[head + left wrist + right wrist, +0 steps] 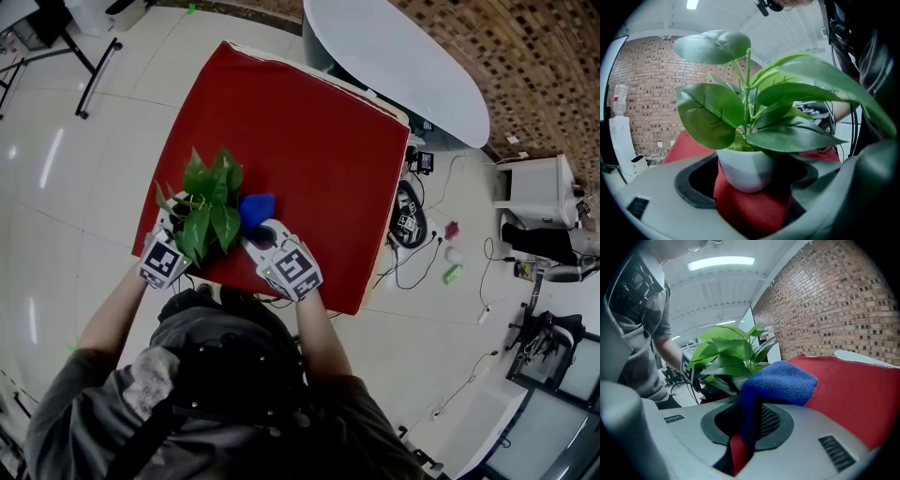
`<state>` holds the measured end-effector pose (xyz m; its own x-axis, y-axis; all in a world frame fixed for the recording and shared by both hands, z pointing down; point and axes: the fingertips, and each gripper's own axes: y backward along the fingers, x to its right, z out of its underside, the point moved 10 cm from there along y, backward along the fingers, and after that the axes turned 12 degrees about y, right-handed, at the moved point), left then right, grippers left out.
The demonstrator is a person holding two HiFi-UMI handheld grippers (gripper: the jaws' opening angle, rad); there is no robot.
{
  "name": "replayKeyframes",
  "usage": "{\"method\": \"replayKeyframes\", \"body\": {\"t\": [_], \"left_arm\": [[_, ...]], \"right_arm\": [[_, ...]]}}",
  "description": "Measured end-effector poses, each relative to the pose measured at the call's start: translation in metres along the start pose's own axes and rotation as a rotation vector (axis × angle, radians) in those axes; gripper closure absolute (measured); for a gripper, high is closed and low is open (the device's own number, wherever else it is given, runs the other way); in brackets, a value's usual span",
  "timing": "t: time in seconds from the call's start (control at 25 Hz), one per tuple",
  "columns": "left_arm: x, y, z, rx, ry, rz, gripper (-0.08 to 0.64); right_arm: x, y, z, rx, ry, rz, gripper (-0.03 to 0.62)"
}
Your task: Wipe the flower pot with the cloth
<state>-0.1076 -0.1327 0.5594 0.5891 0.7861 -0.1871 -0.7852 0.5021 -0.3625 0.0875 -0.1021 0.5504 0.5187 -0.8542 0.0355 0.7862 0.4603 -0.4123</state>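
Flower pot (746, 171): it is white with a rounded base. It stands on the red counter (309, 159) close to the near edge, directly in front of you, and its green leafy plant (208, 202) spreads wide above the rim.

Your left tongs (754, 180) come at the pot from your left. The jaws stand apart with the pot between their dark pads, and red counter shows under and beside its base. The left marker cube (161, 262) sits just over the counter's near edge, at the end of your left forearm.

Your right tongs (750, 427) are clamped on the blue cloth (780, 383). A fold is pinched down between the jaws, and the rest bunches up above and ahead of them. From the head view, the cloth sits on the plant's right side, up against the leaves. The right marker cube (295, 267) rides just behind it, near the same front edge.

Past the plant, the red top runs away from you to its far corner. Beyond that corner is a white oval table (394, 56). On the floor to your right, dark cables (412, 253) trail beside the counter, and a white cabinet (534, 187) stands further out. A brick wall (843, 301) closes the room behind everything.
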Motion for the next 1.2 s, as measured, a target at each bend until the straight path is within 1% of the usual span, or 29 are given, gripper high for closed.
{"method": "replayKeyframes", "body": {"t": [0.16, 0.36, 0.52, 0.64, 0.72, 0.84, 1.0, 1.2], "left_arm": [[-0.002, -0.001, 0.000, -0.002, 0.004, 0.011, 0.115], [-0.001, -0.001, 0.000, -0.011, -0.010, 0.034, 0.110], [0.000, 0.011, 0.005, -0.049, -0.035, 0.028, 0.107], [0.000, 0.027, 0.010, -0.088, -0.038, 0.018, 0.107], [0.002, 0.039, 0.014, -0.101, -0.017, 0.002, 0.107], [0.006, 0.056, 0.020, -0.098, 0.029, -0.040, 0.107], [0.011, 0.076, 0.024, -0.084, 0.051, -0.099, 0.107], [0.019, 0.078, 0.015, -0.039, 0.073, -0.149, 0.107]], "right_arm": [[-0.014, -0.003, -0.002, -0.024, 0.021, -0.028, 0.515], [-0.016, -0.001, 0.000, -0.027, 0.014, -0.017, 0.515], [-0.018, 0.001, 0.002, -0.033, 0.004, 0.007, 0.515], [-0.021, 0.001, 0.000, -0.042, 0.012, 0.010, 0.515], [-0.025, 0.001, -0.003, -0.048, 0.025, 0.006, 0.515], [-0.030, 0.002, -0.004, -0.053, 0.036, -0.014, 0.515], [-0.044, -0.001, -0.009, -0.056, 0.049, -0.058, 0.515], [-0.062, 0.000, -0.014, -0.056, 0.063, -0.106, 0.515]]}}
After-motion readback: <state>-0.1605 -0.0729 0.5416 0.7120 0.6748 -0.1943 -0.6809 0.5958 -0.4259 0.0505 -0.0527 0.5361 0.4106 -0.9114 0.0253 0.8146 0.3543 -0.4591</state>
